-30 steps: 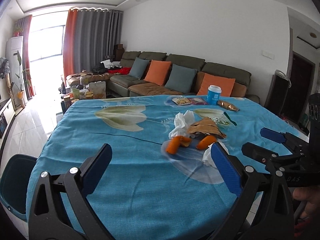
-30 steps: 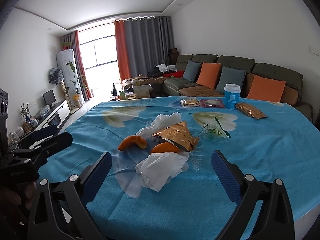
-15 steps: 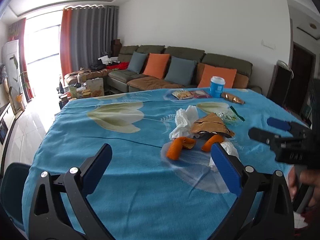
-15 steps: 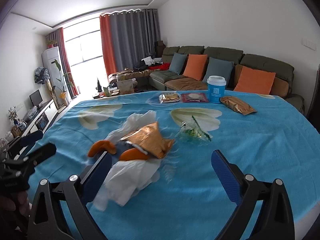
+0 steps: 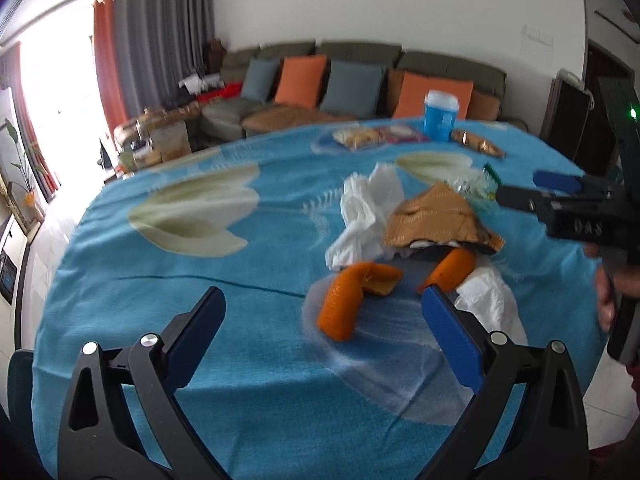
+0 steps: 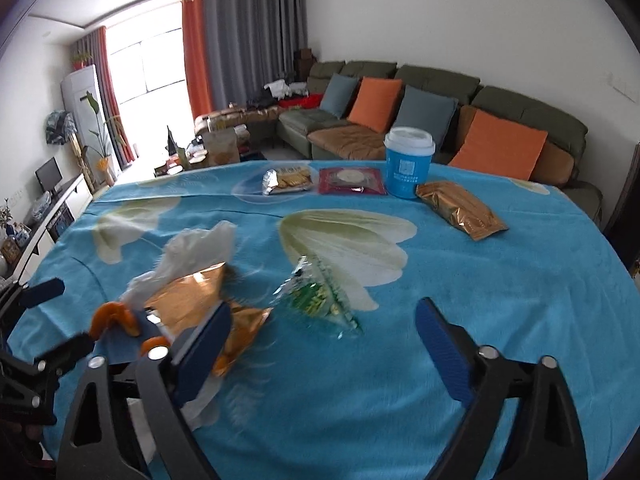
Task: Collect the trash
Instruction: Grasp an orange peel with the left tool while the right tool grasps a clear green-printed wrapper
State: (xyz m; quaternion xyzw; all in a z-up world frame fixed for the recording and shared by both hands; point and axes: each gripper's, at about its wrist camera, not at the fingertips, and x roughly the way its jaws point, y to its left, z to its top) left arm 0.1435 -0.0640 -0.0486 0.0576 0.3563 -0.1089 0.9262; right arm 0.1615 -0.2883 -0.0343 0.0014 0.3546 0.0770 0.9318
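A trash pile lies mid-table: two orange peels (image 5: 352, 300) (image 5: 450, 270), white tissues (image 5: 370, 212), a torn gold snack bag (image 5: 436, 220) and a clear green wrapper (image 6: 320, 300). My left gripper (image 5: 320, 332) is open and empty, its fingers on either side of the near peel, just short of it. My right gripper (image 6: 324, 336) is open and empty, low over the cloth, with the green wrapper between and ahead of its fingers. Its left finger (image 6: 208, 332) covers part of the gold bag (image 6: 192, 304). The right gripper also shows in the left wrist view (image 5: 532, 192).
A round table with a blue flowered cloth (image 6: 460, 300) holds, at its far side, a blue cup with white lid (image 6: 408, 164), a gold packet (image 6: 460, 210), a cracker pack (image 6: 286, 180) and a red packet (image 6: 352, 180). A dark bin (image 5: 20, 392) stands at the table's left edge. A sofa sits behind.
Both grippers have moved forward and lower toward the pile. The right gripper has shifted to the right, from the tissues to the green wrapper. Both stay open.
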